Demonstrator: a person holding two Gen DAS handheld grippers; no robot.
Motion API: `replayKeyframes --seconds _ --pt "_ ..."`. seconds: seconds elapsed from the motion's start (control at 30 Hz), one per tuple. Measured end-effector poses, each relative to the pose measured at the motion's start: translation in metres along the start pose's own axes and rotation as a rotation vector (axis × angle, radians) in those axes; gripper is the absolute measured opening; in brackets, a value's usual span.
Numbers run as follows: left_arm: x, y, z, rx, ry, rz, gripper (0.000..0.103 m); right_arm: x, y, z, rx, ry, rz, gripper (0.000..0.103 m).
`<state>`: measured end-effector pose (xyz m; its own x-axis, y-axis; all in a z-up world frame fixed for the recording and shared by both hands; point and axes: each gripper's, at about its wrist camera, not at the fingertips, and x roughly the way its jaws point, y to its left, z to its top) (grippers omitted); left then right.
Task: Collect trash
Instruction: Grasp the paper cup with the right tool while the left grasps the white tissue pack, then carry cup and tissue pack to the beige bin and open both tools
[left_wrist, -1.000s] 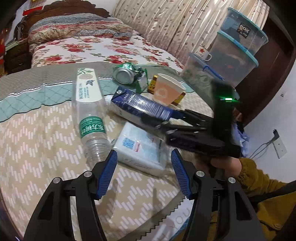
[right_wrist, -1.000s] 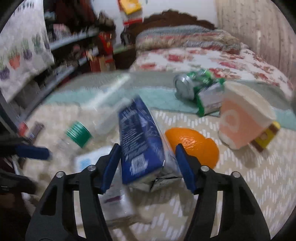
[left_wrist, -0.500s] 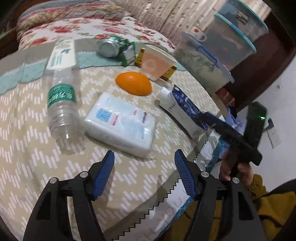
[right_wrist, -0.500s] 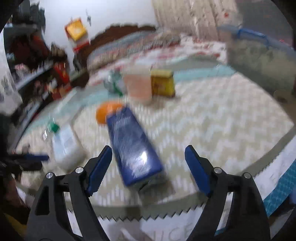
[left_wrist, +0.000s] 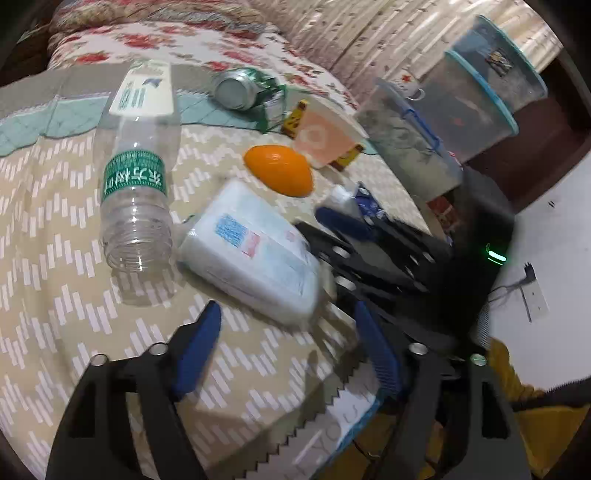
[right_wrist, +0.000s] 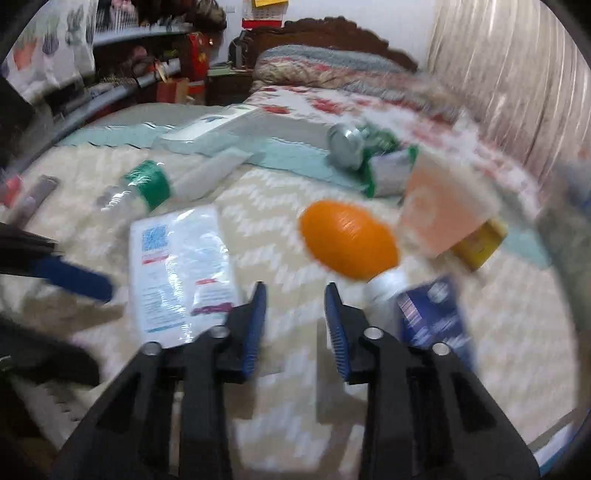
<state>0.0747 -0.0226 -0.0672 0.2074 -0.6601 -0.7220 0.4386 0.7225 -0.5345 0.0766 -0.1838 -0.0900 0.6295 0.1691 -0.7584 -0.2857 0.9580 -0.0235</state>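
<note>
The right gripper (right_wrist: 294, 314) has let go of the blue carton (right_wrist: 432, 317): a second ago the carton sat between its pads, and now it lies flat on the table just to the gripper's right, its white end touching the orange (right_wrist: 349, 240). The jaws swung wide to drop it and have just been closing again, so they stand narrow but still parted, with nothing between them, only the zigzag tablecloth (right_wrist: 280, 206) showing in the gap. The left gripper (left_wrist: 291, 345) has come lower and nearer to the white tissue pack (left_wrist: 251, 251), and its jaws have just been opening; they gape with nothing inside, the pack just ahead of the pads.

So the carton has been shifted toward the table's edge rather than put away; no bin or bag is visible in either view. Everything else is uncollected: the clear plastic bottle (left_wrist: 136, 184) on its side next to the tissue pack, the crushed can (left_wrist: 236, 88) and green wrapper (left_wrist: 273, 103) farther back, the pink paper cup (left_wrist: 325, 138) lying over a small yellow box (left_wrist: 347, 157). Judging by the left jaws, the tissue pack looks to be the next pick, though the right gripper (left_wrist: 343, 223) crowds its far corner
</note>
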Motion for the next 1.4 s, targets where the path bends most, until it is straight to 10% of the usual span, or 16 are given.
replayKeyframes --seconds 0.1,0.43,0.57,0.67,0.83,0.93,1.0,1.23,1.4 --pt "0.003 0.005 0.007 -0.02 -0.009 0.011 0.076 -0.016 -0.011 -0.013 0.12 0.012 0.256 0.027" --pt "0.037 -0.036 0.034 0.134 0.002 0.128 0.079 -0.043 -0.068 -0.035 0.164 -0.026 -0.169 0.03" --pt "0.048 -0.052 0.026 0.226 -0.007 0.235 0.087 -0.06 -0.093 -0.025 0.224 -0.096 -0.094 0.037" --pt "0.059 -0.048 0.021 0.229 0.019 0.278 0.087 -0.061 -0.111 -0.005 0.257 -0.121 -0.07 0.072" --pt "0.06 -0.044 0.018 0.226 0.012 0.299 0.087 -0.031 -0.142 0.058 0.21 -0.113 -0.116 0.072" --pt "0.06 -0.043 0.018 0.225 0.005 0.303 0.085 0.003 -0.154 0.084 0.17 -0.029 -0.108 0.066" --pt "0.06 -0.043 0.018 0.24 -0.008 0.324 0.065 0.023 -0.156 0.089 0.158 0.046 -0.083 0.03" --pt "0.04 -0.052 0.021 0.254 -0.072 0.257 0.056 -0.065 -0.144 0.064 0.242 -0.211 -0.018 0.025" --pt "0.019 -0.071 0.029 0.28 -0.118 0.159 0.056 -0.142 -0.167 0.003 0.38 -0.359 -0.205 0.025"
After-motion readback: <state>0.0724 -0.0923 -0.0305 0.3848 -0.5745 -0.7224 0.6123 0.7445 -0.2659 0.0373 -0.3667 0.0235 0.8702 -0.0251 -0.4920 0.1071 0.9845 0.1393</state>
